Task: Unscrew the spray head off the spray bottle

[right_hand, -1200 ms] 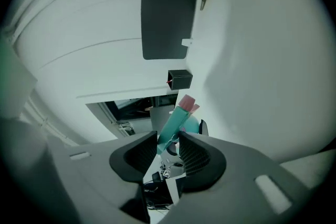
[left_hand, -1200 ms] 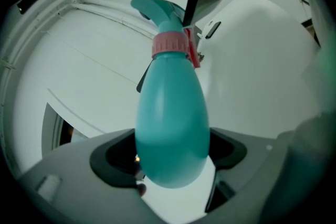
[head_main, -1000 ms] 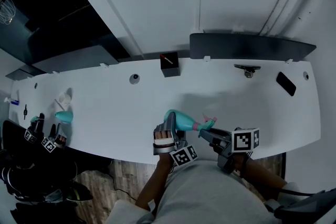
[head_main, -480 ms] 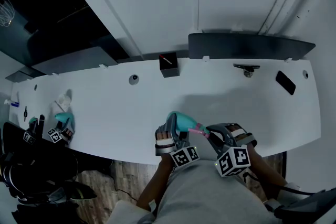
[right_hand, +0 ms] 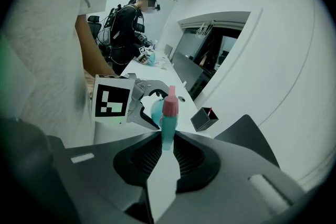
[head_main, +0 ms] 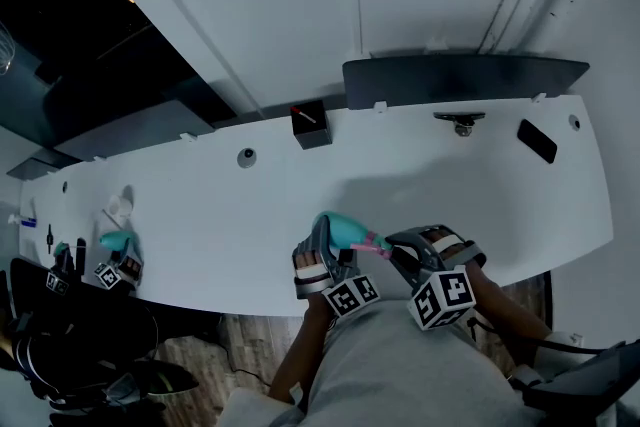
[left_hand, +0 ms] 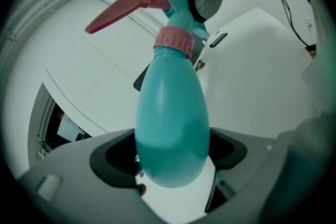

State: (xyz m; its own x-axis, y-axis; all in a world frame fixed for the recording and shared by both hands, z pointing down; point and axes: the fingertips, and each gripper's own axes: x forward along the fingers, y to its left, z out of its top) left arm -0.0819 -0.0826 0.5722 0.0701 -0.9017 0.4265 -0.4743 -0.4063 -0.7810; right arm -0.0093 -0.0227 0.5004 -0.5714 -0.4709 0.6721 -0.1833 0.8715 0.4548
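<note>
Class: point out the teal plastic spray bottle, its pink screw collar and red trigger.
Teal plastic spray bottle (left_hand: pixel 170 123): left gripper view, mid body.
Pink screw collar (left_hand: pixel 174 42): left gripper view, front face.
Red trigger (left_hand: pixel 126 8): left gripper view, mid-length.

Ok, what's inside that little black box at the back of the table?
A thin red-tipped stick pokes out of the black box; its walls cover the rest of the inside.

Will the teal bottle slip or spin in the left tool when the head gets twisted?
Possibly: the spray bottle is smooth, rounded and tapering where the left tool clamps it, so it may spin. It looks like thin plastic, probably light and slightly squashy.
</note>
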